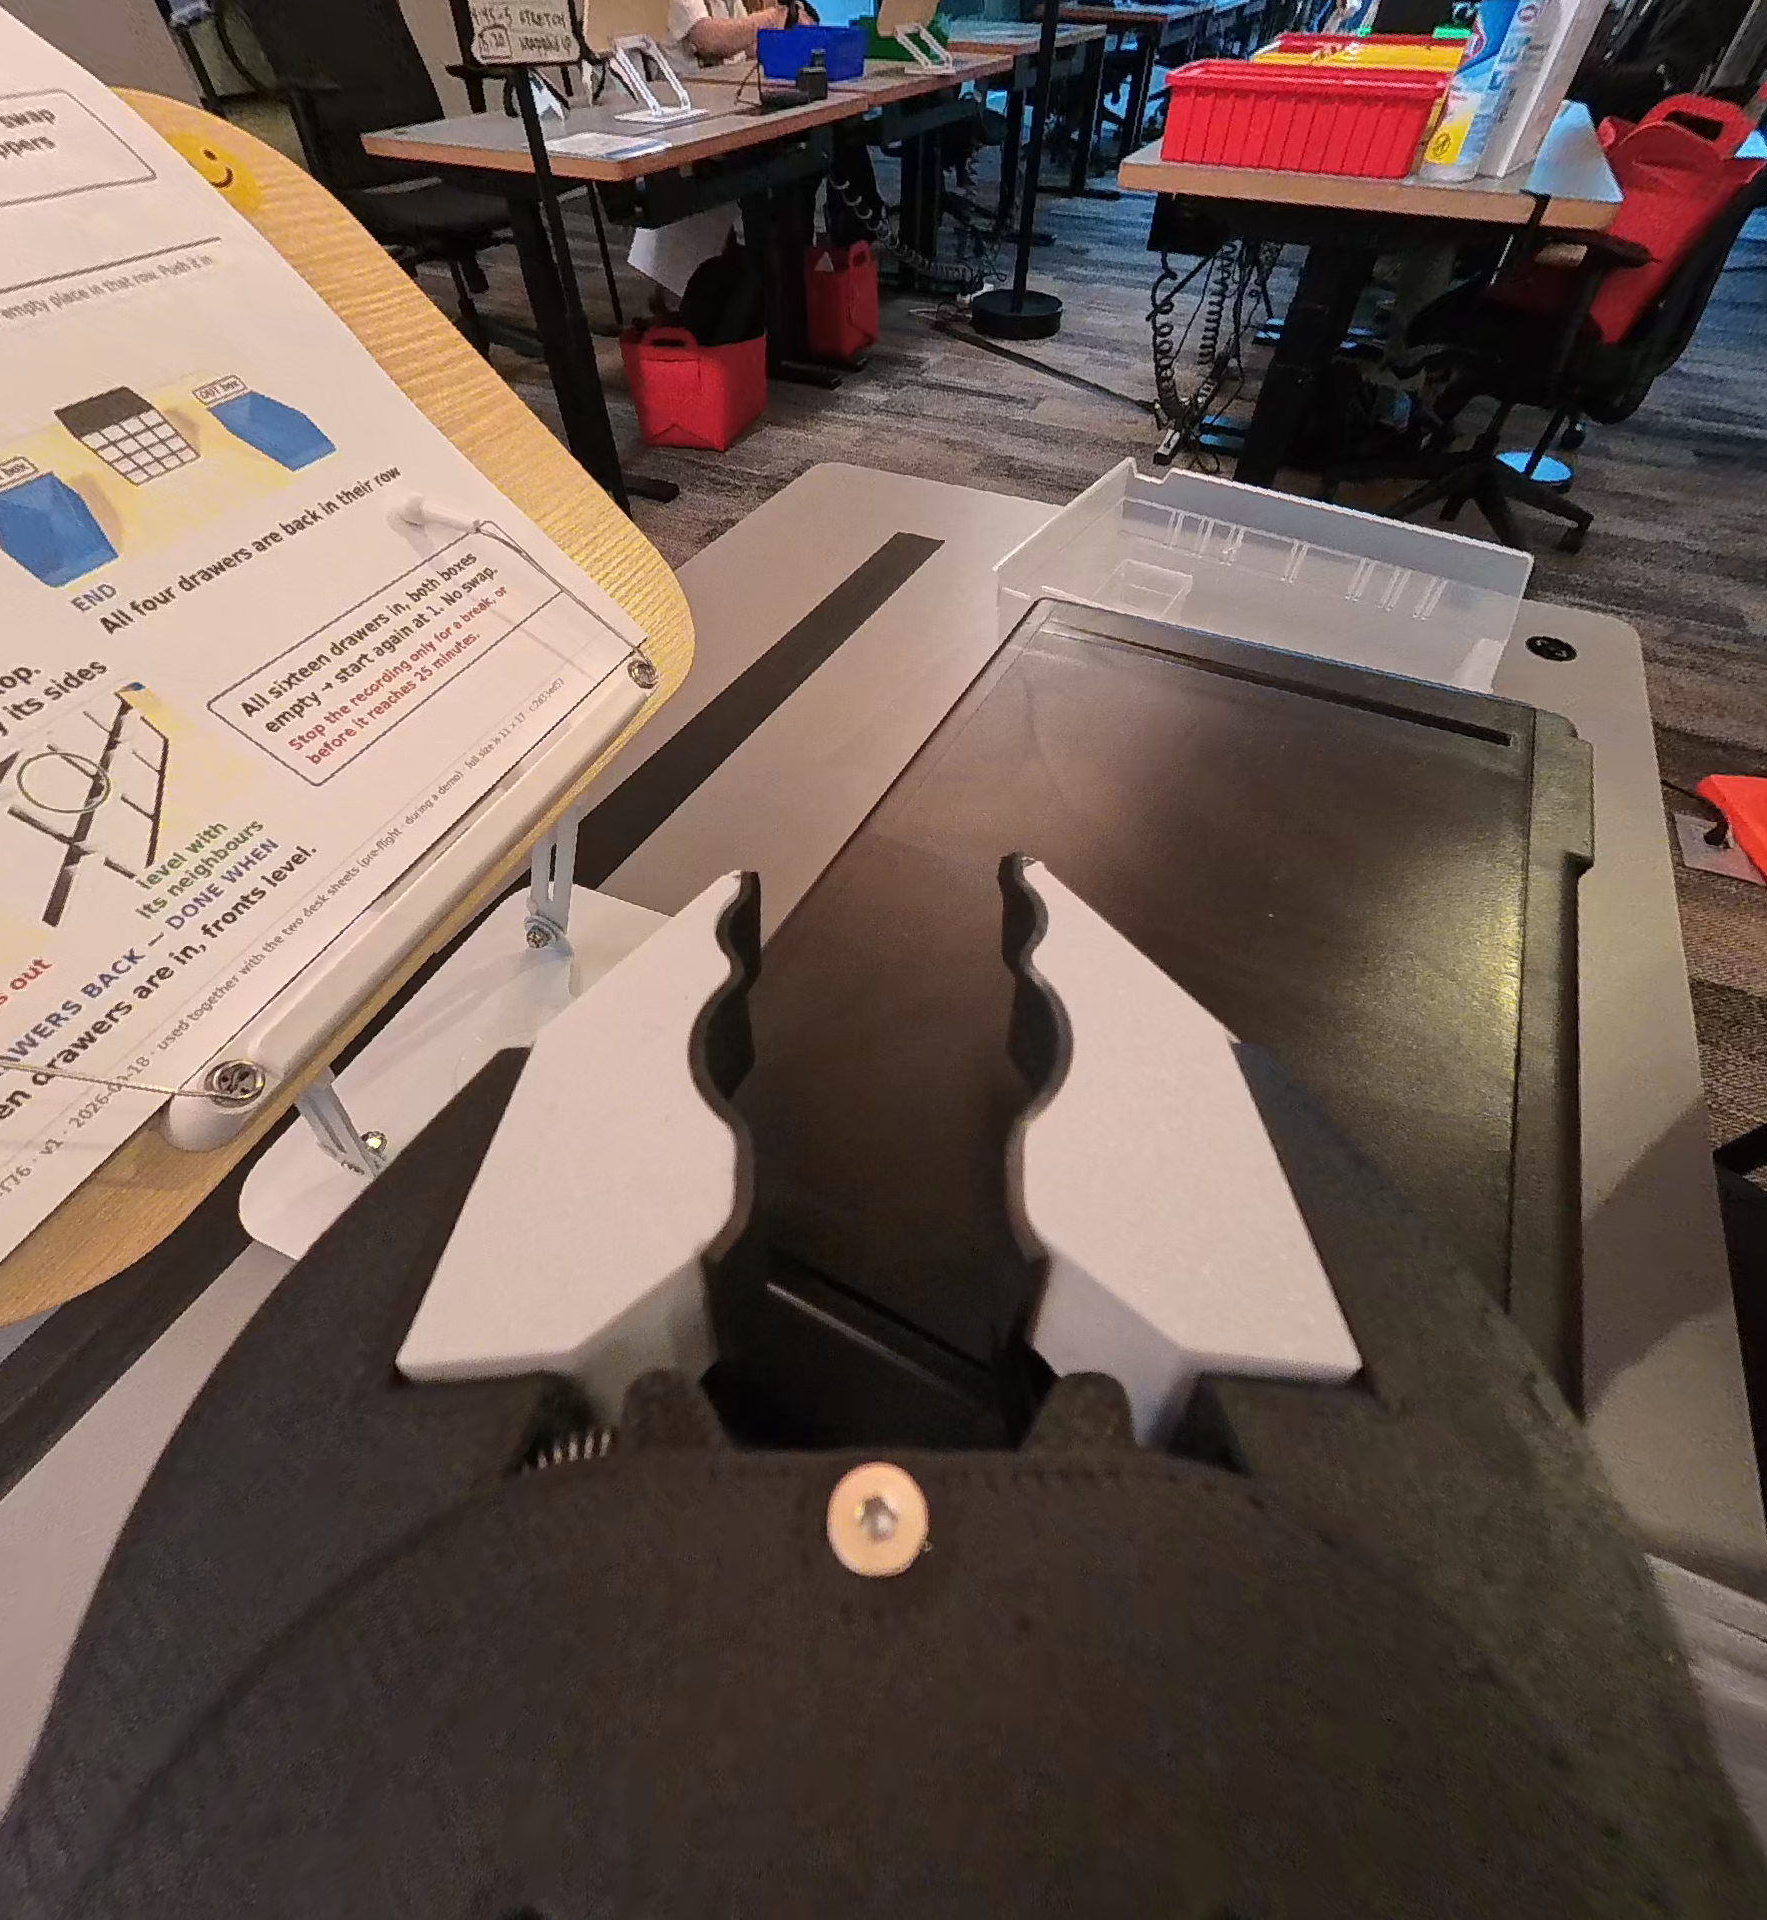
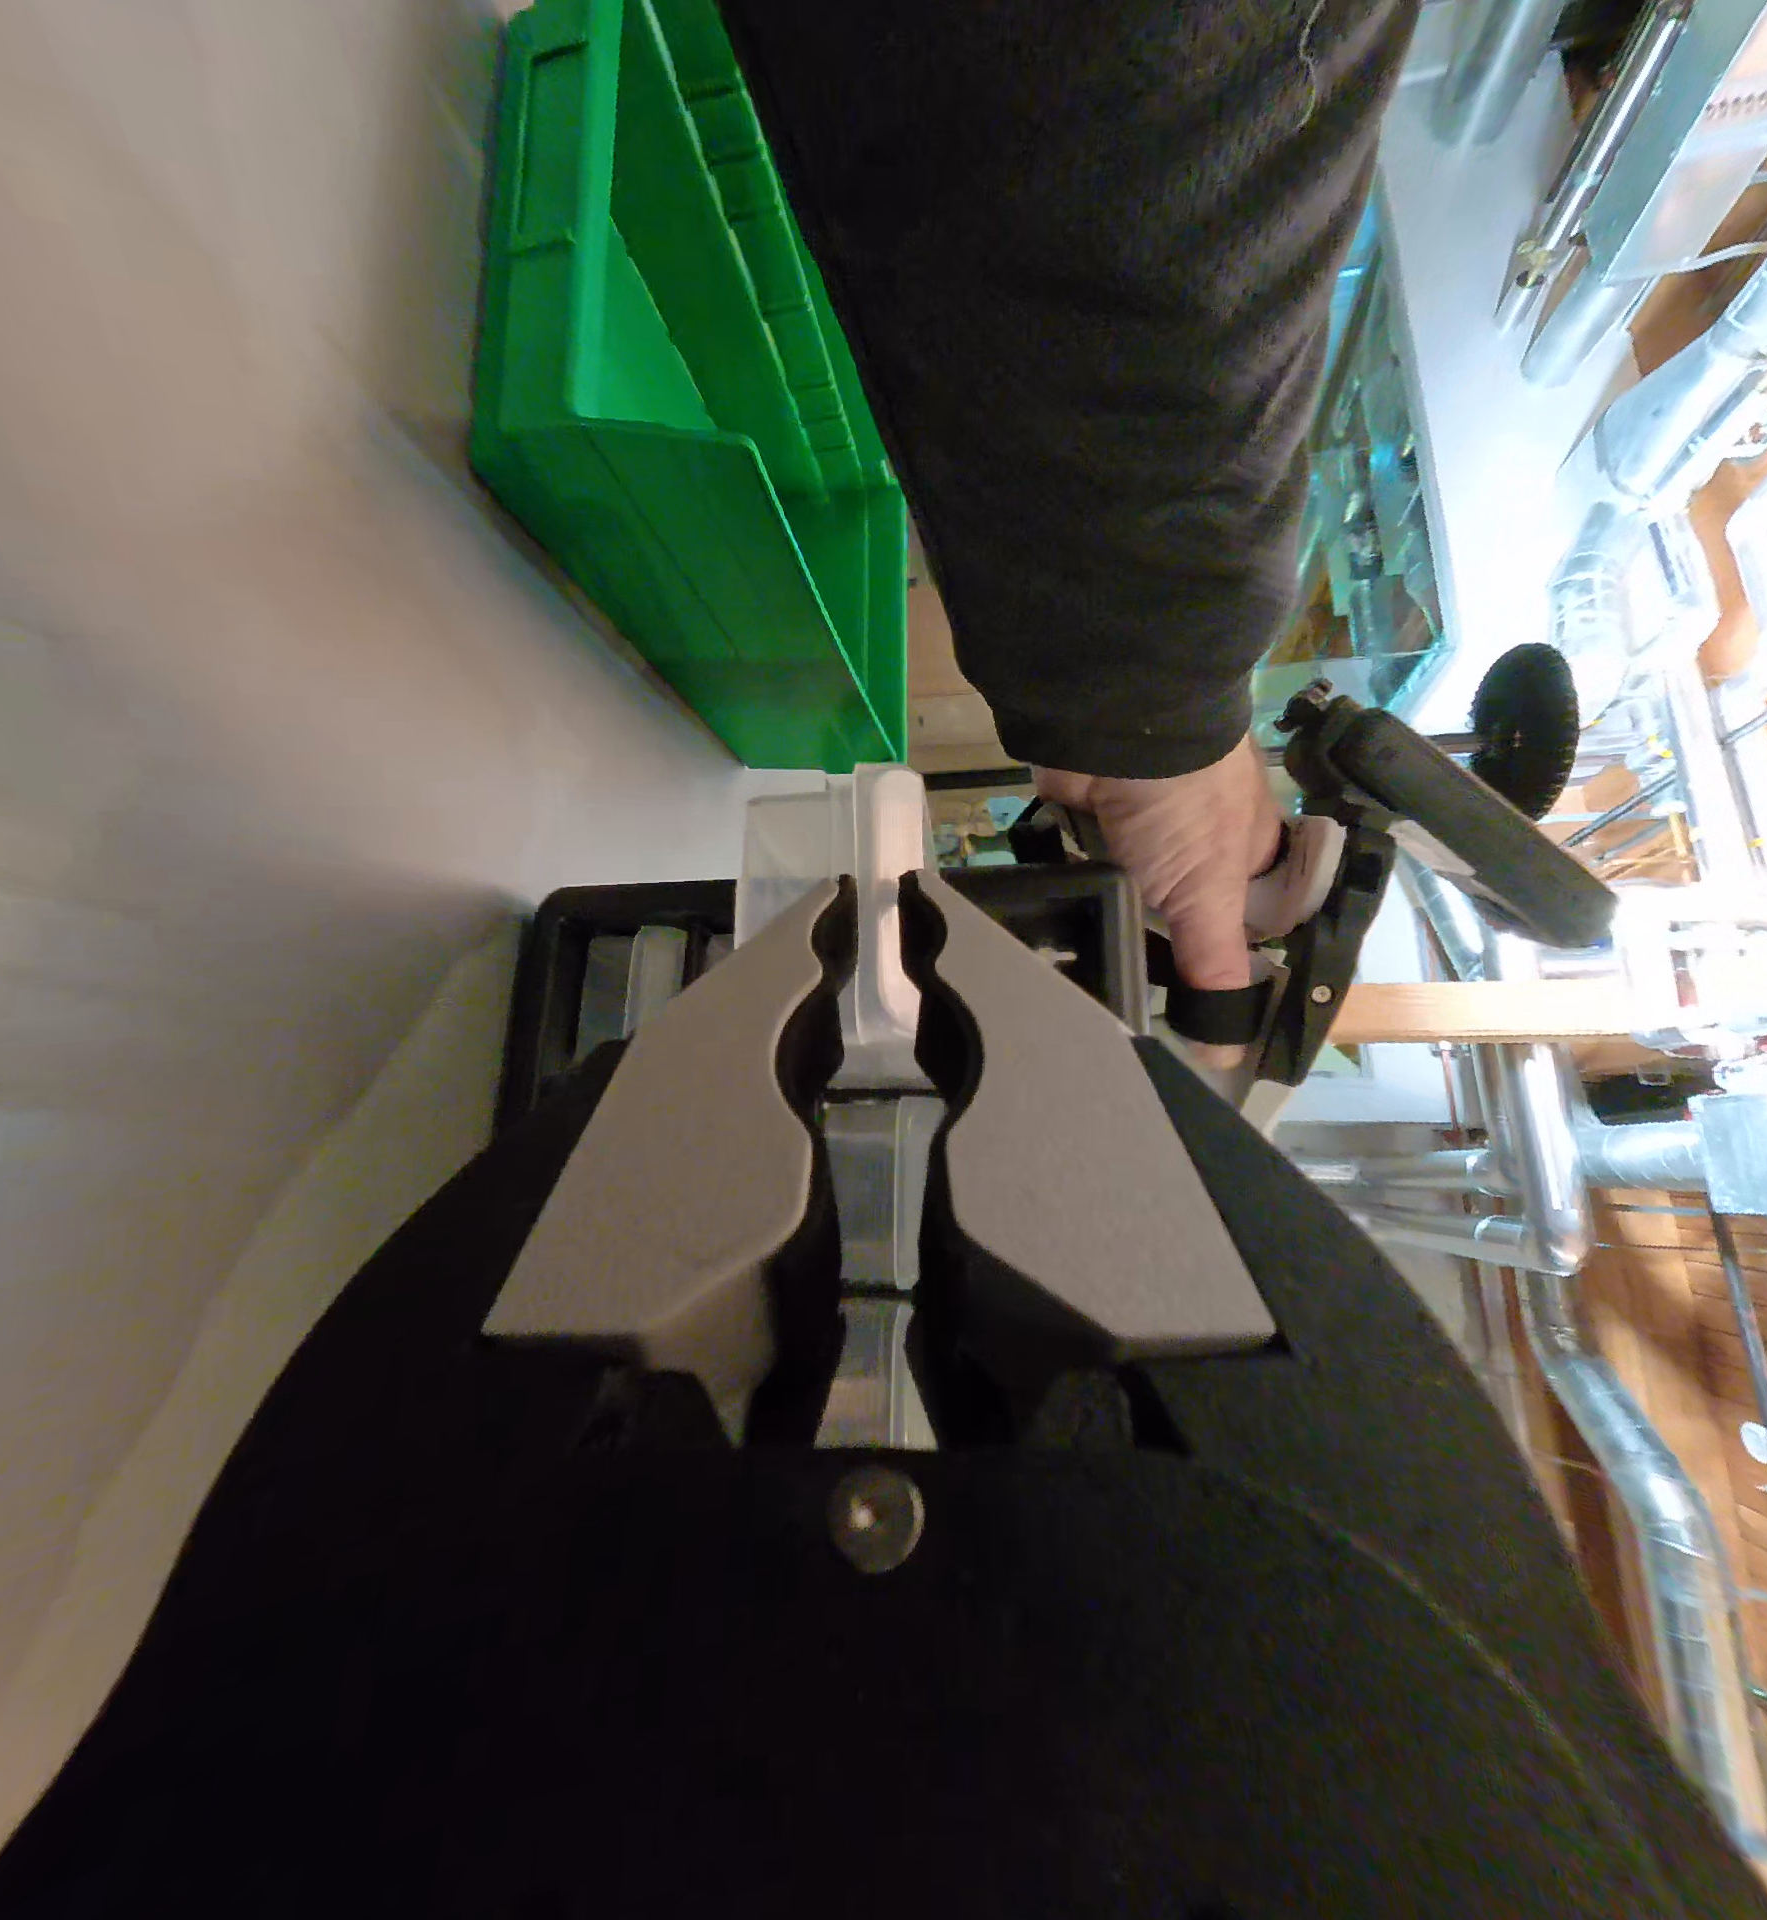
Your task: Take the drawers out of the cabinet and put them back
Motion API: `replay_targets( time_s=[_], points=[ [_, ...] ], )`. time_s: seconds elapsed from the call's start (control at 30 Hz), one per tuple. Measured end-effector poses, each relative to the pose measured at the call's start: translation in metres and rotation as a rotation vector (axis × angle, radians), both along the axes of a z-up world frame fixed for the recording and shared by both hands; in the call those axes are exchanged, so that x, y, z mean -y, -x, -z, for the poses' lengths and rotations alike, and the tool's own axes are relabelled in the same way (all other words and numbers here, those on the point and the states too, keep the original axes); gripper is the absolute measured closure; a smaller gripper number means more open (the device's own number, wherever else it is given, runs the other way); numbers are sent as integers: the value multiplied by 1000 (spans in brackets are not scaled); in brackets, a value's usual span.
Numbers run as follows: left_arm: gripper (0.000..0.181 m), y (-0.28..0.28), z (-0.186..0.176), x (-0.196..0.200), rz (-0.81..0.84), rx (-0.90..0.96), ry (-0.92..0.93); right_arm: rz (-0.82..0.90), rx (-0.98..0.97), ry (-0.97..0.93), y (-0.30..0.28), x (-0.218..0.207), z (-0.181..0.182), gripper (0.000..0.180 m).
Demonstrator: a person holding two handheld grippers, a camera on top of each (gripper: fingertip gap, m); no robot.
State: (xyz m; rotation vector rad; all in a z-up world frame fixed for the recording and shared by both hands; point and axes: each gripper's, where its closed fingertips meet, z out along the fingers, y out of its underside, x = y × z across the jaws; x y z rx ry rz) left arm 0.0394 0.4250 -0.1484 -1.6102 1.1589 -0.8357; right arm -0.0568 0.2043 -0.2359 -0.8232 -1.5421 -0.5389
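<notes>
The right gripper is pinching the clear drawer's handle, which runs straight ahead along its fingers, the drawer partly out of the black cabinet. The left gripper is hovering open and empty over the cabinet top. A green bin is sitting nearby on the white surface, in an office room.
</notes>
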Motion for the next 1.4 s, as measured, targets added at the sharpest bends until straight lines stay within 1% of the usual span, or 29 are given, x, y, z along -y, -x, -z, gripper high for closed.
replay_targets(
  time_s=[0.17,0.37,0.43,0.53,0.7,0.8,0.87,0.93,1.03,1.13,1.23,1.33,1.4],
  points=[
    [135,0,0,0,-1,0,0,-1,5,65,2,0,1,173],
    [135,0,0,0,-1,4,-1,-15,-30,54,1,6,-5,173],
    [135,0,0,0,-1,5,0,-16,-47,103,-1,5,-8,173],
    [135,0,0,0,-1,4,-1,18,-29,114,0,6,-5,174],
    [135,0,-1,0,-2,7,-2,-26,-9,83,11,22,7,174],
    [135,0,-1,0,-2,9,-2,-26,-42,77,8,23,-6,174],
    [135,0,-1,0,-2,10,-3,-31,-52,67,8,28,-17,178],
    [135,0,-1,0,-1,9,-2,-52,-47,86,9,34,-20,180],
    [135,0,-1,0,-3,8,-2,-30,-70,124,-4,16,-23,180],
    [135,0,-1,0,-4,12,-3,-56,-95,194,-15,11,-26,180],
    [135,0,-1,0,-2,9,-3,-87,-94,240,-26,12,-19,180],
    [135,1,-1,0,-3,14,-4,-124,-65,283,-39,16,-2,180],
    [135,0,-1,0,-3,14,-5,-118,-25,244,-50,17,5,180]
  ],
)
